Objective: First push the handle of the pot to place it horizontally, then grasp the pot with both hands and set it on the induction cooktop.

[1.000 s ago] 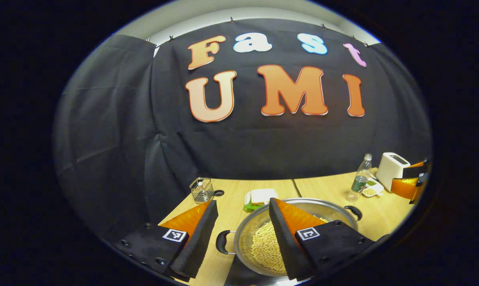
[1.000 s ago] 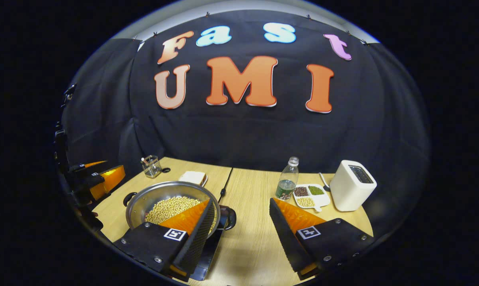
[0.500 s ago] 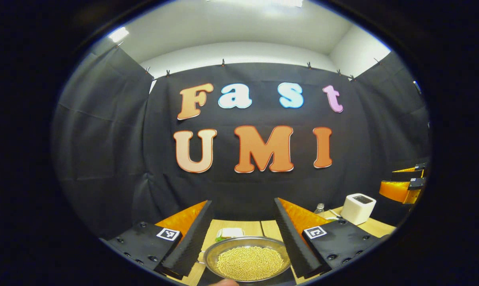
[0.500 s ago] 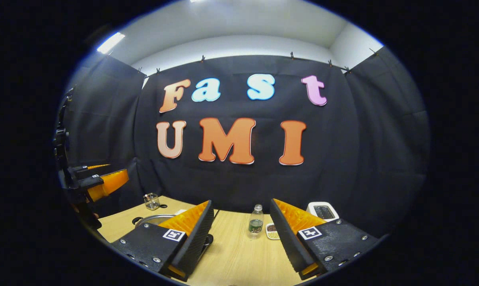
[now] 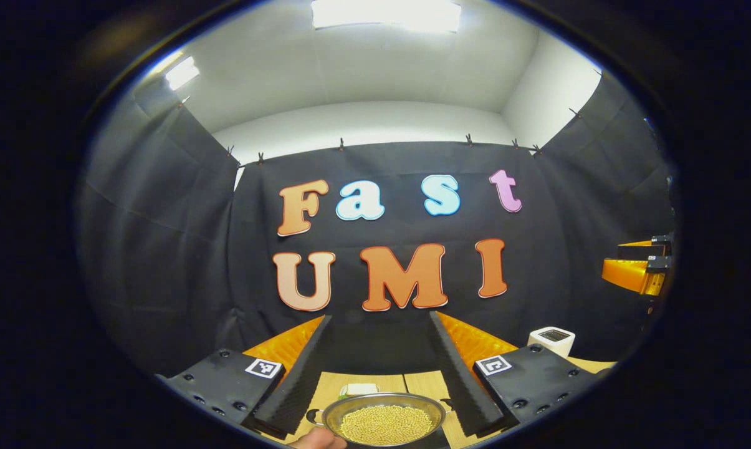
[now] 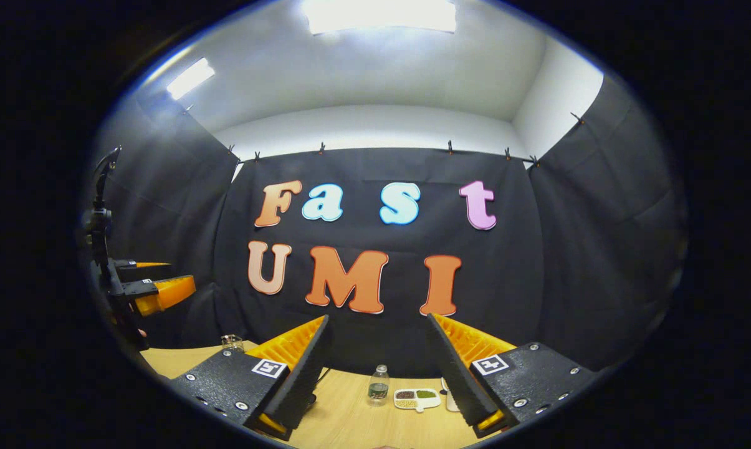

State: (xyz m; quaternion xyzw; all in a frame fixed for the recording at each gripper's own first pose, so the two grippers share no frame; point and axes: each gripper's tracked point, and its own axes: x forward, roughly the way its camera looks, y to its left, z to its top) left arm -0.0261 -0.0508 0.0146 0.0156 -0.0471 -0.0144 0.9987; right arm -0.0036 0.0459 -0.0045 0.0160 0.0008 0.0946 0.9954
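Wooden table [image 5: 422, 381] bears the pot [image 5: 384, 421] below the released left hand-held gripper [image 5: 380, 365].

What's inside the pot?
The pot is full of little yellow beans, piled across the bottom. The beans cover the pot's floor, so anything under them stays hidden.

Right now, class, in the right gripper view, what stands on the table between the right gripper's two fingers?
In the right gripper view, a plastic bottle and a divided dish of beans stand on the wooden table between its open fingers.
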